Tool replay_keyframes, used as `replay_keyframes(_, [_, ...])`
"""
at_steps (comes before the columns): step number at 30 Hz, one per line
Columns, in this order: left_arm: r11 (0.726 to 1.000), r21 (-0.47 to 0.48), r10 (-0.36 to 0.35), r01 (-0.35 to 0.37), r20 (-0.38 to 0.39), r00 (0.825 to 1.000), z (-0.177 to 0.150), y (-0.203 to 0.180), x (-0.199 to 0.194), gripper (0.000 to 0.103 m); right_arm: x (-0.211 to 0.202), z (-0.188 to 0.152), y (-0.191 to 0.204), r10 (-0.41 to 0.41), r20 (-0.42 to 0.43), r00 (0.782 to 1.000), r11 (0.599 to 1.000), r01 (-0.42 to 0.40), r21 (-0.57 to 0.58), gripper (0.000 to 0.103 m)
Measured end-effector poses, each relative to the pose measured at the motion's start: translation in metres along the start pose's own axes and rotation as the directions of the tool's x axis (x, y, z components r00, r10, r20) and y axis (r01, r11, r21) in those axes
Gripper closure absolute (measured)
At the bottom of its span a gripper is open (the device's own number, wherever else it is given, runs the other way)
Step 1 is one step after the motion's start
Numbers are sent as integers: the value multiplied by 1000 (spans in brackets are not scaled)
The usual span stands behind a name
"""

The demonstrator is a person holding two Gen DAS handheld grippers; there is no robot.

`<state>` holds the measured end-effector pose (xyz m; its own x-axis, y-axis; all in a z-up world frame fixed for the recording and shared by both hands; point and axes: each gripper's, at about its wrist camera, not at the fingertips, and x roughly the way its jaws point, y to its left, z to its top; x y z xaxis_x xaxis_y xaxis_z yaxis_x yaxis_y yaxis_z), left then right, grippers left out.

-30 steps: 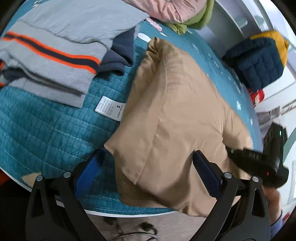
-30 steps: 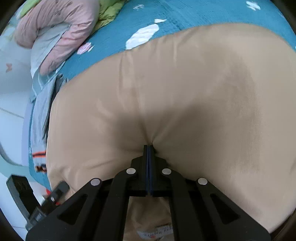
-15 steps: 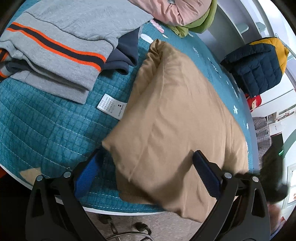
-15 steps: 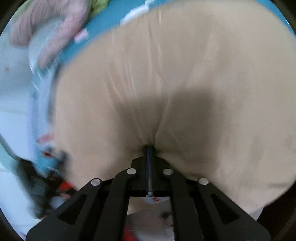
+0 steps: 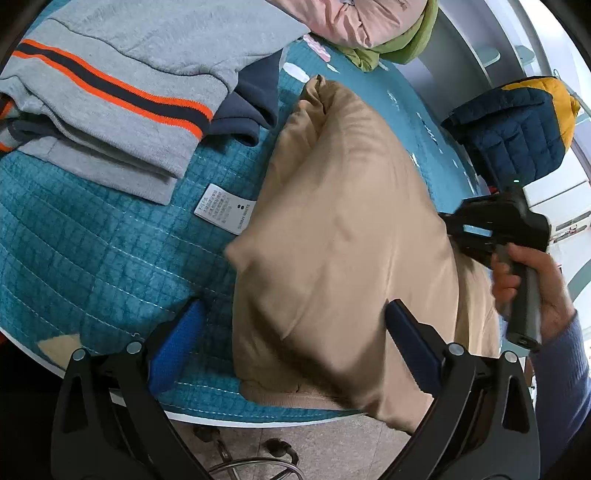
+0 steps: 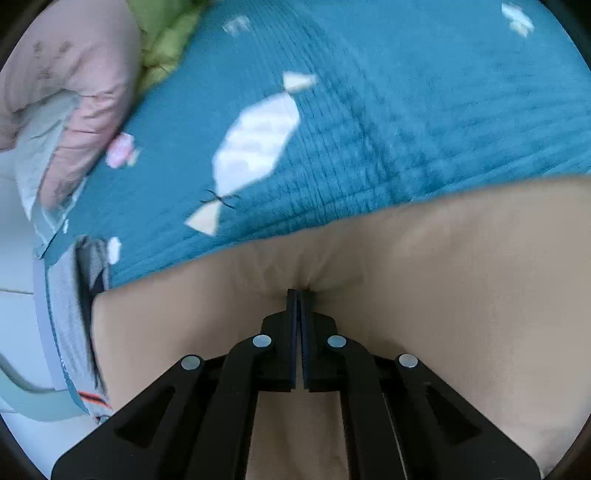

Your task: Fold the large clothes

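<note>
A tan garment (image 5: pixel 343 236) lies folded on the teal quilted cover (image 5: pixel 92 258), its near end over the table's front edge. My left gripper (image 5: pixel 291 343) is open and empty, its blue pads either side of the garment's near part, just above it. My right gripper (image 6: pixel 298 295) is shut on a pinch of the tan garment (image 6: pixel 424 295) at its edge. It also shows in the left wrist view (image 5: pixel 495 229), held by a hand at the garment's right side. A white care label (image 5: pixel 224 209) sticks out on the left.
A folded grey sweater with orange and navy stripes (image 5: pixel 110 85) lies at the back left. A pink and green bundle (image 5: pixel 365 22) lies at the back. A navy and yellow puffer jacket (image 5: pixel 517 125) is at the far right. Floor shows below the table edge.
The right gripper has pulled the tan garment's edge back, uncovering the teal cover ahead of it. The garment's near left corner has shifted right. The left gripper stays open.
</note>
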<state>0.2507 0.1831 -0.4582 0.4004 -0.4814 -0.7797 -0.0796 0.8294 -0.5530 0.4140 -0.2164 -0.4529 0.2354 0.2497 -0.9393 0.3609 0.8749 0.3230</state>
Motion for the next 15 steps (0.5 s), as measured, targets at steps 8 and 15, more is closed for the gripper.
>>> replay_keyframes(8, [1000,10,27,-26,-9,1000,2,-4,5,5,-29,-64,-16,158,-109,981,987,-156,20,103])
replay_keyframes(15, [996,57,72,-72,-9,997,1,-12,10,5,-16,-117,-20,107,-25,994,992,-108,-64,103])
